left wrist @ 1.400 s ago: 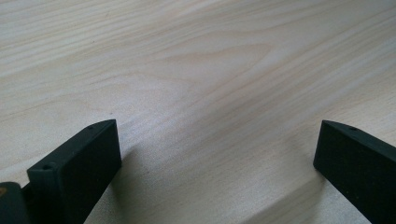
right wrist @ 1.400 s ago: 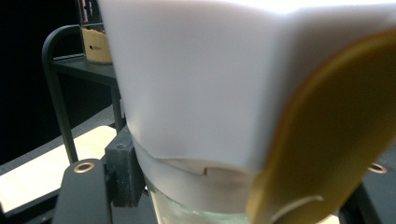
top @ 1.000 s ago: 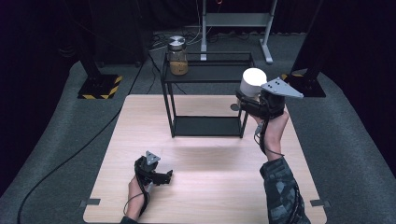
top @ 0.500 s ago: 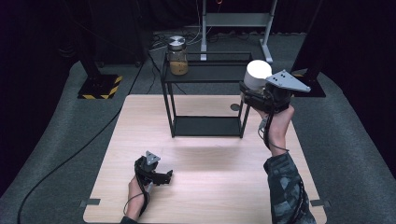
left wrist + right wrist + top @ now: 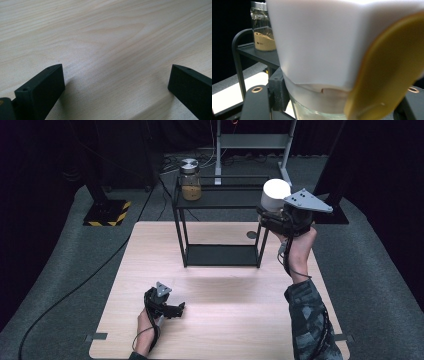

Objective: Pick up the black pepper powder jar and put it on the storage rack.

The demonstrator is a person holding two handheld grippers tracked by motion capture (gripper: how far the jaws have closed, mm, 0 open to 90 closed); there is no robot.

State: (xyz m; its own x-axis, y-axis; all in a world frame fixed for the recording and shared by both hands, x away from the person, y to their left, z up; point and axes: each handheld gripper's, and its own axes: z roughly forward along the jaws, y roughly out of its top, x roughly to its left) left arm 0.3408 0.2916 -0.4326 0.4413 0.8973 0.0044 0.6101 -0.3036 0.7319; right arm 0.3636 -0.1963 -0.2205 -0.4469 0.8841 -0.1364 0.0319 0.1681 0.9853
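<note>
1. The white-lidded jar [image 5: 275, 195] looks to have a clear glass body under a broad white lid [image 5: 317, 42], so I judge it rigid, breakable, smooth-sided and moderately heavy.
2. Best hold, I think: across the glass body just below the lid, where the sides run straight.
3. The right tool [image 5: 280, 217] is clamped on that jar, gripping its body from below the lid; the jar is held upright in the air at the right end of the black rack [image 5: 220, 200], about level with its top shelf.
4. A second jar [image 5: 190, 180] with brown contents stands on that shelf's left end.
5. The left tool [image 5: 172, 310] rests on the worktop [image 5: 225, 320], its jaws wide apart with nothing between them.
</note>
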